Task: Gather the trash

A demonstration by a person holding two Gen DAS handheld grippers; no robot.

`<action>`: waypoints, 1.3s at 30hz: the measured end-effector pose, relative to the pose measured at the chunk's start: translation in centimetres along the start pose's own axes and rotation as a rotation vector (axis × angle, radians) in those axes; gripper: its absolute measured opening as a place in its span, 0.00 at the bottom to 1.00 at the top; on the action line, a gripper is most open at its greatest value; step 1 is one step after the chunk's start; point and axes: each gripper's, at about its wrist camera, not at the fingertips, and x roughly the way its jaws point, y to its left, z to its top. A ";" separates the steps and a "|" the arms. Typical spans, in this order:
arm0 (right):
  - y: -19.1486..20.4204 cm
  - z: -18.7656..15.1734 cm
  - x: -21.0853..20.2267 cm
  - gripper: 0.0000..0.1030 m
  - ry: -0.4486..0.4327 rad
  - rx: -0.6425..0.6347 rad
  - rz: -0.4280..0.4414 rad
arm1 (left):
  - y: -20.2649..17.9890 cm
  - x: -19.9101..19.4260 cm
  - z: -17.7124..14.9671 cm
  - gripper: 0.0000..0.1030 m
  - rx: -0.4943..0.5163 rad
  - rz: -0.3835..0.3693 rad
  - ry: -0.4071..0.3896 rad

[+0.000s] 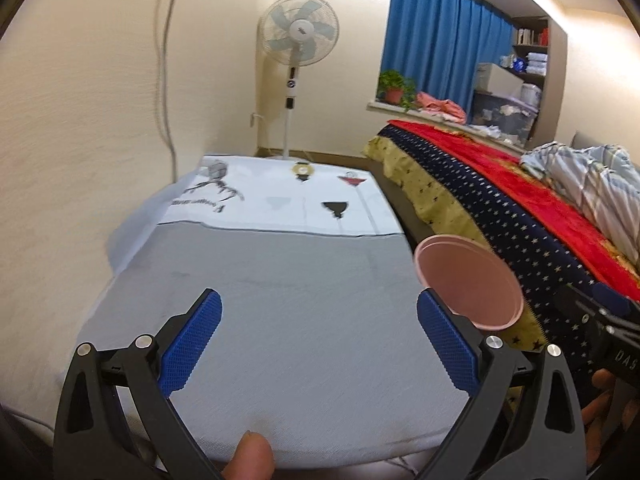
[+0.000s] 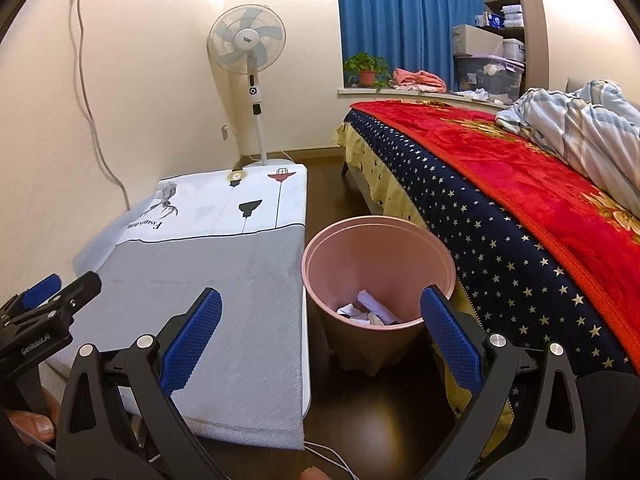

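Trash (image 2: 370, 309): crumpled white paper scraps in pink bin (image 2: 352, 236) on floor between covered table (image 2: 224, 292) and bed (image 2: 520, 208) | contents visible only from right wrist; left wrist catches just the rim | left gripper (image 1: 319, 343) jaws wide apart, empty, over table | right gripper (image 2: 320, 344) jaws apart, empty, angled down toward bin

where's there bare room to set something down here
The grey near part of the table cover is bare, between the wall and the pink trash bin. The printed far end by the fan is bare too. The floor strip from table to bed is crowded by the bin.
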 end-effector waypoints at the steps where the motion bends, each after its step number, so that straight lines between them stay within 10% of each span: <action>1: 0.1 -0.1 0.0 0.95 0.004 0.000 0.005 | 0.3 -0.2 -0.2 0.92 -0.006 0.009 0.002; 39: 2.0 -1.0 3.6 0.95 0.046 -0.033 -0.004 | 0.4 1.9 -2.1 0.92 -0.038 0.033 0.076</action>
